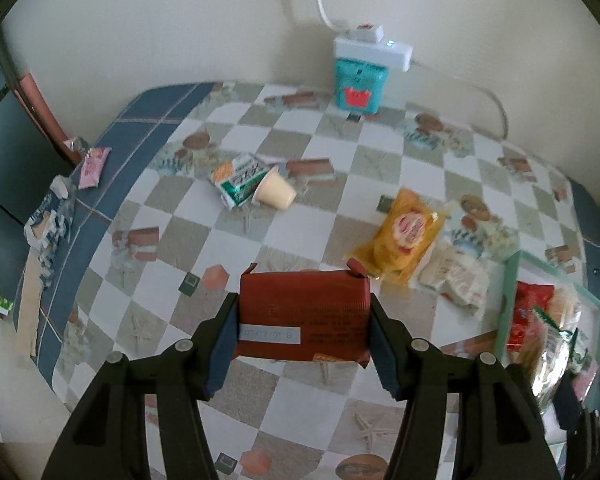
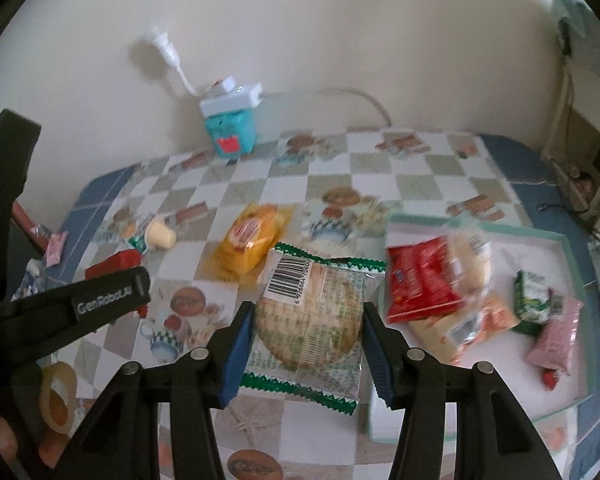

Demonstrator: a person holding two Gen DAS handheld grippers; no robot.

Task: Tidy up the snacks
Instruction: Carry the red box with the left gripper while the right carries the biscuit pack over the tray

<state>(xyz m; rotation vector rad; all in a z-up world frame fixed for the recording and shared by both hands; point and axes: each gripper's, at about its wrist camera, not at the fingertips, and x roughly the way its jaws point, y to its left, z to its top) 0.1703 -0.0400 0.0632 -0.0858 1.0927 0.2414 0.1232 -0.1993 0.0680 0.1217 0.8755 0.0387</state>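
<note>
My left gripper [image 1: 303, 334] is shut on a brown-red wrapped snack bar [image 1: 304, 312], held above the checkered table. My right gripper [image 2: 306, 338] is shut on a round biscuit in a clear, green-edged packet [image 2: 312, 320], held just left of the mint-rimmed tray [image 2: 568, 248]. The tray holds a red packet [image 2: 420, 280], a pink packet [image 2: 556, 336], a green packet [image 2: 534, 296] and others. On the table lie a yellow packet [image 1: 404, 236], a cream pudding cup [image 1: 274, 192] and a green-white packet [image 1: 240, 178]. The left gripper shows in the right wrist view [image 2: 112, 292].
A teal box [image 1: 360, 88] with a white power strip [image 1: 374, 46] on top stands at the wall. A pink sachet [image 1: 94, 166] and crumpled wrappers [image 1: 48, 220] lie at the left table edge. A tape roll [image 2: 58, 396] lies at the near left.
</note>
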